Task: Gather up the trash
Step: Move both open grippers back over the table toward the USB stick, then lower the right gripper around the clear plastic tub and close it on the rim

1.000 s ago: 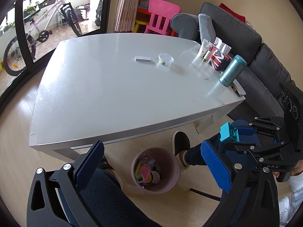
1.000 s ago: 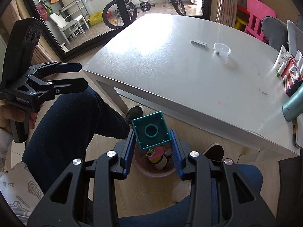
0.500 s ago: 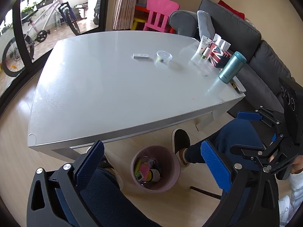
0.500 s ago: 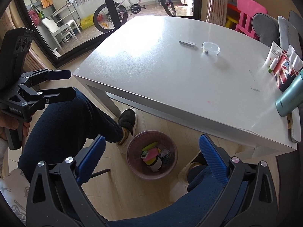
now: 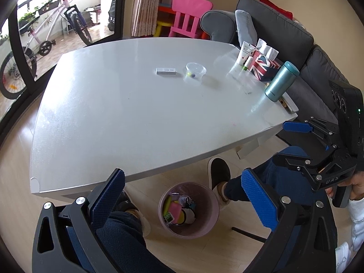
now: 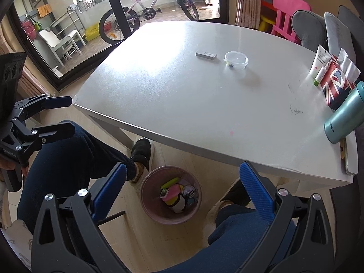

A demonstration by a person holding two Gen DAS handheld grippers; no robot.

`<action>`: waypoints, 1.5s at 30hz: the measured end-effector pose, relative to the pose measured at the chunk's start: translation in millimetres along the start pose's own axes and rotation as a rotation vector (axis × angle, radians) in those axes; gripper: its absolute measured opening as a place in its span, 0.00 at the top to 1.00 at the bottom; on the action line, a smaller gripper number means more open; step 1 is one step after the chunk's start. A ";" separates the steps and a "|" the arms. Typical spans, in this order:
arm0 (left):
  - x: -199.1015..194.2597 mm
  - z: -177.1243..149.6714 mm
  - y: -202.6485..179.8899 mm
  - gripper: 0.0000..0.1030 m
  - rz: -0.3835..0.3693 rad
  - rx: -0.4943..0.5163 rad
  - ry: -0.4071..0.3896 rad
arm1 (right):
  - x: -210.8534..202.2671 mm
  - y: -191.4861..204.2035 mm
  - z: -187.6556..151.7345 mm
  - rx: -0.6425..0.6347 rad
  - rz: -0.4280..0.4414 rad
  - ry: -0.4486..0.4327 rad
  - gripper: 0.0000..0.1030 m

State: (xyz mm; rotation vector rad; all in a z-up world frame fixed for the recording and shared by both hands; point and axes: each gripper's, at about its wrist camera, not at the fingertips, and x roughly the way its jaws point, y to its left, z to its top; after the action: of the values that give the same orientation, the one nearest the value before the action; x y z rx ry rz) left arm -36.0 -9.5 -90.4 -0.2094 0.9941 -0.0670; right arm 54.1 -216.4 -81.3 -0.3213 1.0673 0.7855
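Note:
A pink trash bin [image 5: 206,221] stands on the floor under the table's near edge and holds several colourful items; it also shows in the right wrist view [image 6: 147,211]. My left gripper [image 5: 184,198] is open and empty above the bin. My right gripper [image 6: 182,187] is open and empty above the bin too. On the white table [image 5: 127,113] lie a small white box [image 5: 166,71] and a clear lidded container [image 5: 195,70]; both also show in the right wrist view, the box [image 6: 206,54] and the container [image 6: 236,60].
A teal tumbler [image 5: 281,81], a flag-patterned tissue box [image 5: 262,65] and tubes [image 5: 245,50] stand at the table's right edge. A grey sofa [image 5: 284,29] is behind. The person's legs and shoes [image 5: 219,173] flank the bin.
A second ago my right gripper was shut on a teal block over the bin. It has opened and the block is gone from the jaws. Both grippers rose slightly.

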 end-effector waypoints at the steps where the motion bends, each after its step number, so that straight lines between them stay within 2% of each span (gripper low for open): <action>1: 1.8 2.9 0.6 0.05 0.004 0.004 -0.003 | 2.4 -3.3 5.4 0.001 -0.008 -0.003 0.05; 17: 42.5 64.5 11.5 0.05 0.047 0.029 -0.037 | 52.8 -49.9 106.9 -0.005 -0.089 -0.021 0.05; 25: 60.8 91.4 19.8 0.05 0.065 0.029 -0.042 | 91.8 -71.0 150.0 0.000 -0.110 0.016 0.05; 35: 71.5 109.7 29.8 0.05 0.082 0.019 -0.041 | 150.1 -97.5 188.4 0.032 -0.122 0.087 0.05; 45: 77.8 110.4 36.4 0.05 0.084 0.003 -0.026 | 196.9 -110.1 210.7 0.042 -0.127 0.148 0.05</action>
State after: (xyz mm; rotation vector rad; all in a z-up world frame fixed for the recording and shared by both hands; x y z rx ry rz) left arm 97.4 30.3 -103.8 -0.1652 0.9763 0.0107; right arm 320.2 -86.5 -168.5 -0.4125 1.1885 0.6323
